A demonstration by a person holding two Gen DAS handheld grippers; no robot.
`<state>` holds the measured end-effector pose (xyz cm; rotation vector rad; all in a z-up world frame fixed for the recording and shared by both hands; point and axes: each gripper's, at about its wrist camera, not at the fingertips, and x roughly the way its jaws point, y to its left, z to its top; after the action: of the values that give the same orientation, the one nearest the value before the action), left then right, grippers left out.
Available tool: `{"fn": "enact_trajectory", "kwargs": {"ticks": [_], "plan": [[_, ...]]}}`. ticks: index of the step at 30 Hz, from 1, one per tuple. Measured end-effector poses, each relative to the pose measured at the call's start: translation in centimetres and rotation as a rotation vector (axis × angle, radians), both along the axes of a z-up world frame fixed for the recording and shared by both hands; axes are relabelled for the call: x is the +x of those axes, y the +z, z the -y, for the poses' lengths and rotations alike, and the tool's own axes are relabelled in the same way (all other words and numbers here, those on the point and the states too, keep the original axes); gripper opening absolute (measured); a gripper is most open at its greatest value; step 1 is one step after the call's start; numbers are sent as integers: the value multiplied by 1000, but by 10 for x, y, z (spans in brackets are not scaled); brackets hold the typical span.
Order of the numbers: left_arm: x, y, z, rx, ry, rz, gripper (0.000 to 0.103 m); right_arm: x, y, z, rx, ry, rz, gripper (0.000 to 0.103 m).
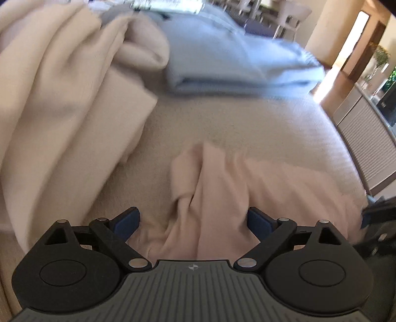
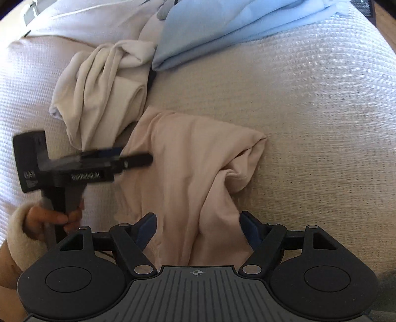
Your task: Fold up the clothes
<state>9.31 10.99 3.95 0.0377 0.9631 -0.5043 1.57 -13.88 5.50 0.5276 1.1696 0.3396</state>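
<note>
While both grippers are hanging over the bed [image 2: 321, 123], the pink garment [image 2: 188, 173] is lying crumpled right under them on the waffle-weave cover. The right gripper [image 2: 198, 228] is standing with its jaws spread wide, the pink cloth bunching up between the blue pads [image 2: 247, 226] without either pad pressing on it. The left gripper [image 1: 193, 220] is doing the same in its own view: jaws wide apart, a twisted ridge of the pink garment [image 1: 210, 198] running up between the pads [image 1: 126, 220], nothing clamped. From the right wrist view the left gripper [image 2: 138, 158] is showing side-on, blurred, its tip sitting over the pink cloth's left edge, and a hand [image 2: 54, 218] in a fleecy cream sleeve [image 2: 17, 228] is wrapping round its handle. Further back, a cream garment [image 2: 99, 94] is lying rumpled, its near end just beside the pink one. Beyond that, a light blue garment [image 2: 222, 32] is resting folded flat, touching the cream one at its left end. At the far left a white pillow [image 2: 74, 22] is lying against the cover.
</note>
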Motion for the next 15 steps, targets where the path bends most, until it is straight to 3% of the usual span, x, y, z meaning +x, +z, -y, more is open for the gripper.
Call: {"fn": "enact_trajectory", "kwargs": {"ticks": [2,6,7,9,10,12,14,15], "plan": [[0,5,6,-23,-33,23,98,-1,-1,0,-1,-1,-2,76],[4,-18,21,106,-63,-40,95,-4,-2,3,24,-24,6,76],[3,-23,20,102,-49,-45,93,-5,-2,3,29,-25,8,76],[-1,-22,12,35,-17,-61,77,-5,-4,1,41,-28,10,76],[-3,-21,8,-1,-2,-74,57,-6,-5,-1,47,-31,11,74],[-7,-21,1,-81,29,-126,41,-6,-7,-4,60,-36,14,60],[-12,-22,-3,-108,72,-151,36,-4,-8,-11,2,-17,14,34],[-15,-21,-3,-120,82,-159,34,-4,-8,-12,-20,-10,18,29]]}}
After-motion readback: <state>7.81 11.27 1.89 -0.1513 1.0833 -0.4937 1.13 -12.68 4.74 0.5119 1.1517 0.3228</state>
